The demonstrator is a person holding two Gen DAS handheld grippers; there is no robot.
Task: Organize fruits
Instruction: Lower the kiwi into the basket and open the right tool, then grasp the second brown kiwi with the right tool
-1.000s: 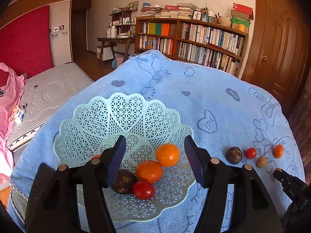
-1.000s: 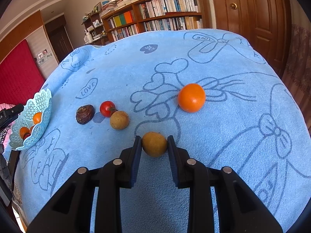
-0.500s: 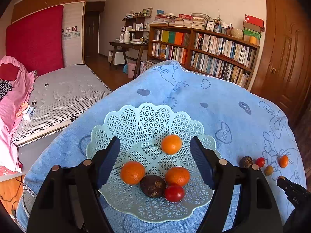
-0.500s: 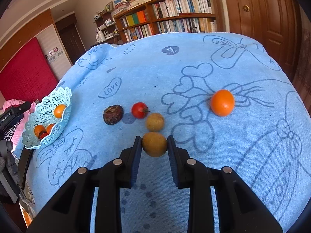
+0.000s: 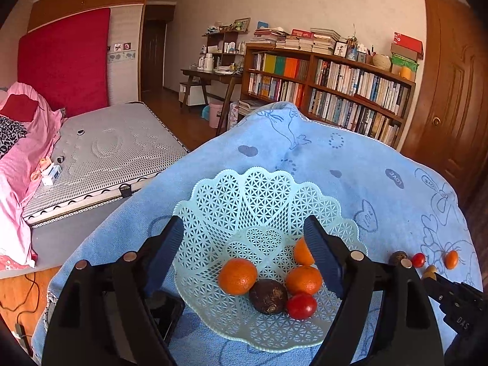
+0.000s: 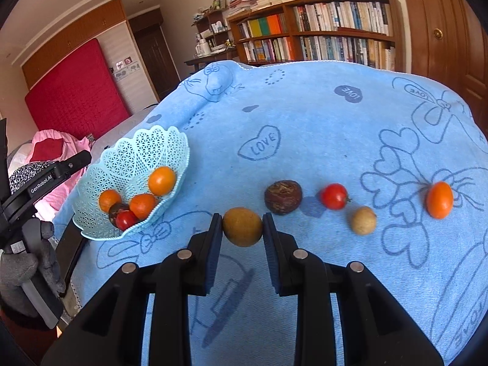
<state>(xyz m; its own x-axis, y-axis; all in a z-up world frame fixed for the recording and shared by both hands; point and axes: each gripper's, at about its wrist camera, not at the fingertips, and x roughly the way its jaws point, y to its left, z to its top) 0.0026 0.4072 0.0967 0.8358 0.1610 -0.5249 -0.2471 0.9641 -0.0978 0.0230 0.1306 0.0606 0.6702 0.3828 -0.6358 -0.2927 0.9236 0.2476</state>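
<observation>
Nearest the right wrist camera, the right gripper is clenched on a smooth, round yellow-brown fruit, its flat black pads pressed to either side, the fruit lifted above the cloth with the gripper's shadow below. The left gripper is spread wide and empty, hovering over the near side of the basket, a pale mint plastic bowl of pierced lattice with a scalloped rim. Inside lie three glossy oranges, a wrinkled dark brown fruit and a shiny red tomato, clustered together at the bottom.

Beyond the held fruit, loose on the cloth, sit a rough dark brown fruit, a red tomato, a small tan fruit and, well to the right, an oval orange.

The surface is a nubby blue towel printed with hearts, bows and "LOVE". Past it stand a wooden bookshelf packed with books, a brown door, a bed with a perforated grey mattress, pink bedding and a red padded wall panel.

Compared with a second ago, the held fruit has risen off the towel and travelled left toward the basket, which now looms much nearer in the right view; the left gripper has drawn back, baring all five basket fruits.
</observation>
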